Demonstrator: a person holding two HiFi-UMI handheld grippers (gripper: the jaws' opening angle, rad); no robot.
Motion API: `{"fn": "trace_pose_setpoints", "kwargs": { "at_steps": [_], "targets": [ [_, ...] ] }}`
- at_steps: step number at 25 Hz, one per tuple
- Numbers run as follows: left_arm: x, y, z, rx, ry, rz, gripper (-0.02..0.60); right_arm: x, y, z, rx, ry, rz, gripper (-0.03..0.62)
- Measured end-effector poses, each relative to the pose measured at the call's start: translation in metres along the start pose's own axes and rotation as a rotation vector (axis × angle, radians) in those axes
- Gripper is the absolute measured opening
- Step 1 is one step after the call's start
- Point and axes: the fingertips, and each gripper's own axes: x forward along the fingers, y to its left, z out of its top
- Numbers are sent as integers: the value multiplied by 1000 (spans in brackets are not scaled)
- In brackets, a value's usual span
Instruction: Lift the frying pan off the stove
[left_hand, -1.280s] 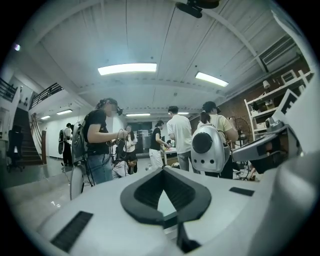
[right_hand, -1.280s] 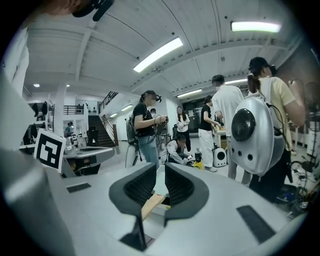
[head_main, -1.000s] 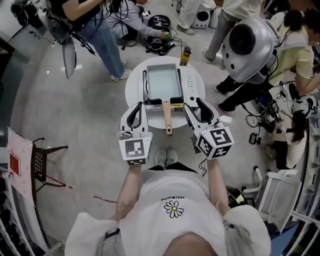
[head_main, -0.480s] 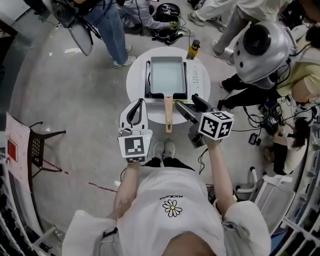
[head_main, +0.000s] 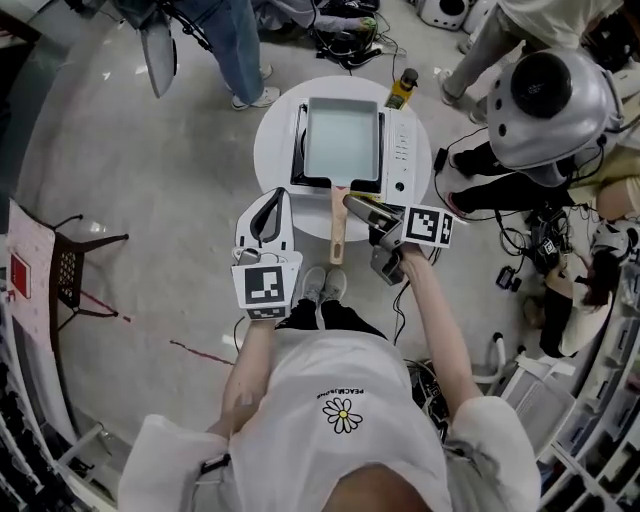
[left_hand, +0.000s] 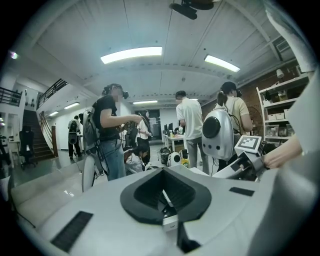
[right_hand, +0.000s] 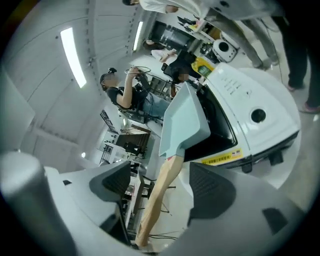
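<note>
A pale blue rectangular frying pan (head_main: 342, 140) sits on the black top of a white stove (head_main: 402, 150) on a round white table (head_main: 270, 150). Its wooden handle (head_main: 337, 225) points back toward me. My right gripper (head_main: 355, 205) is rolled on its side just right of the handle and stands open. In the right gripper view the handle (right_hand: 160, 190) runs between the two pads (right_hand: 212, 192) without touching them, with the pan (right_hand: 185, 122) and stove (right_hand: 250, 115) beyond. My left gripper (head_main: 270, 200) hovers at the table's near left edge, shut and empty, and its view shows its fingertips (left_hand: 162, 170) meeting.
A bottle with a yellow label (head_main: 400, 88) stands at the table's far right edge. Several people stand around the table, one wearing a silver domed pack (head_main: 545, 95) at the right. A dark chair (head_main: 70, 270) stands at the left, and cables lie on the floor at the right.
My right gripper has moved forward and left to the pan's handle, rolled onto its side and opened its jaws. The left gripper has hardly moved.
</note>
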Motion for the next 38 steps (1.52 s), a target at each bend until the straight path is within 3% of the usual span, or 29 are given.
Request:
{"fn": "trace_pose_setpoints", "kwargs": {
  "at_steps": [7,10,27,38],
  "targets": [
    [5,3,-16,-23,40,9,-2,22,-7,-21,240,91,196,365],
    [6,6,-23,-27,56,14,-2,30,-5,-30,288,132,246,335],
    [9,20,-36,-59,89,41,-2,51,1,-48,392,250,254,95],
    [13,22,-35,-70,88,24,-2,53,6,-50,473,252,279,75]
  ]
}}
